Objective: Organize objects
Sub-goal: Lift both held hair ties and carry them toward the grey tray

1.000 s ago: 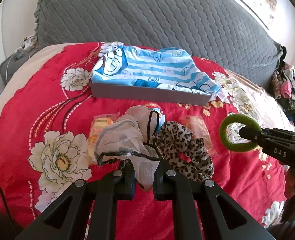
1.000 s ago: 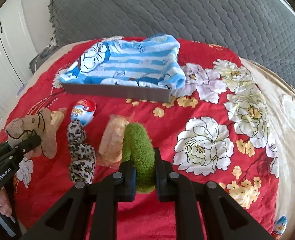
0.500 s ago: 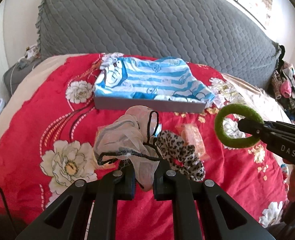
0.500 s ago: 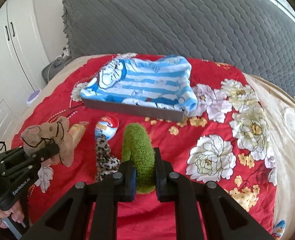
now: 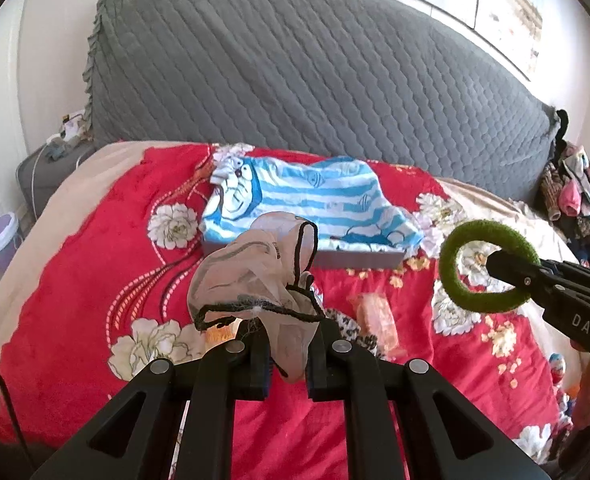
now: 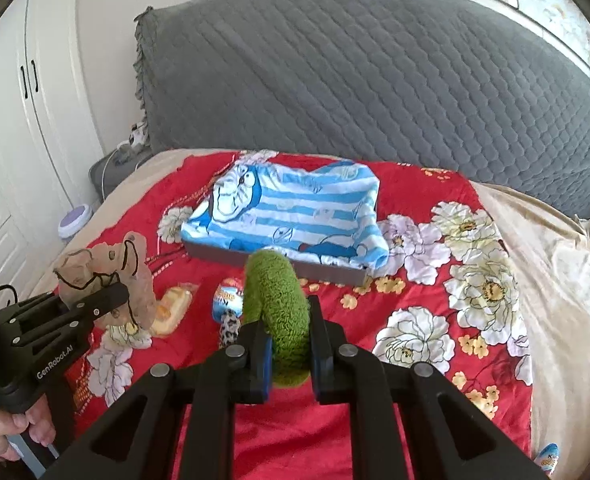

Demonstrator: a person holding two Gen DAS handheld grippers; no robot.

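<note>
My left gripper [image 5: 287, 354] is shut on a sheer beige scrunchie with black trim [image 5: 251, 280] and holds it above the red floral bedspread; it also shows in the right wrist view [image 6: 107, 276]. My right gripper [image 6: 289, 344] is shut on a green fuzzy hair ring [image 6: 277, 312], seen as a ring in the left wrist view [image 5: 485, 266]. A grey tray [image 6: 279, 262] draped with a blue striped cloth [image 6: 295, 210] lies ahead. A leopard scrunchie [image 5: 353, 332], an orange snack packet [image 5: 377, 318] and a chocolate egg [image 6: 227, 302] lie on the bedspread.
A grey quilted headboard [image 5: 295, 80] stands behind the bed. A second snack packet [image 6: 171, 312] lies at left. A pile of clothes [image 5: 579, 200] is at the far right. White wardrobe doors [image 6: 15, 120] and a purple-lidded tub [image 6: 75, 218] are left of the bed.
Both grippers have lifted away from the bedspread with their scrunchies; the tray and the items on the bed now look farther and lower in both views.
</note>
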